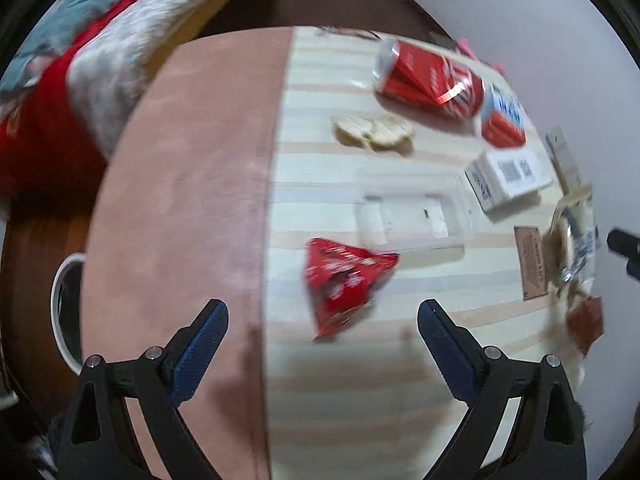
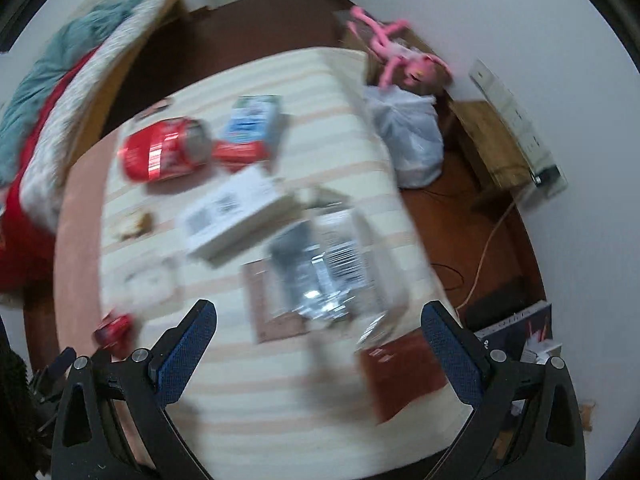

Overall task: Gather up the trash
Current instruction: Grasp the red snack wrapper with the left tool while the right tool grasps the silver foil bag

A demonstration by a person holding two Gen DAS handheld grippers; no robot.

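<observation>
Trash lies scattered over a striped cloth-covered table (image 1: 340, 380). In the left wrist view my left gripper (image 1: 322, 322) hangs open just short of a crumpled red wrapper (image 1: 346, 280). Beyond it lie a clear plastic tray (image 1: 408, 220), a white box (image 1: 508, 176), a crushed red can (image 1: 428, 76), a red and blue carton (image 1: 502, 118) and some crackers (image 1: 374, 130). The right wrist view is blurred; my right gripper (image 2: 318, 326) is open above a silvery clear wrapper (image 2: 324, 272) lying on a brown card (image 2: 260, 304). The red can (image 2: 164, 152) and white box (image 2: 236, 212) sit farther back.
A white bin rim (image 1: 60, 304) shows on the floor left of the table. A white plastic bag (image 2: 408, 136), a pink toy (image 2: 396, 56), a wooden stand (image 2: 492, 144) and a cable lie on the floor to the right. Bedding (image 1: 80, 60) is behind at left.
</observation>
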